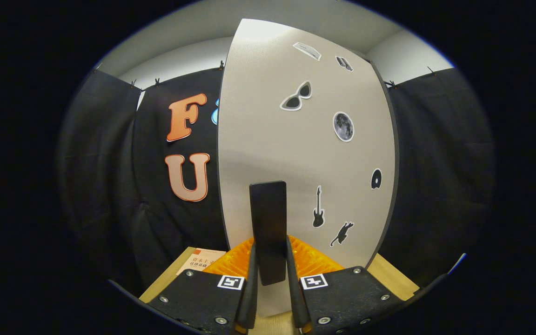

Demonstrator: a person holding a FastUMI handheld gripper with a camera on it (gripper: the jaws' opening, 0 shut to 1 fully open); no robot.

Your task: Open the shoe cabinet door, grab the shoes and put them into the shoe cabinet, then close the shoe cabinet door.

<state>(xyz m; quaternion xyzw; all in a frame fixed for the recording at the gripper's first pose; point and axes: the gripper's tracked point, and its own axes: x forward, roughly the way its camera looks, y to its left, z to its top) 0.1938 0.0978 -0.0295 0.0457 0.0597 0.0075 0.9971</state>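
Note:
The shoe cabinet door (296, 153) is a pale grey panel with several small stickers, standing upright right in front of me. A dark flat handle (268, 218) sticks out from its lower middle. My gripper (270, 265) reaches up to that handle, and both fingers press against its sides, so it is shut on the handle. The cabinet's inside and the shoes are hidden behind the door.
A light wooden tabletop (389, 274) lies under the door and the fingers. A book with a pale cover (200, 263) rests on it just left of the fingers. Black cloth walls stand behind and to both sides.

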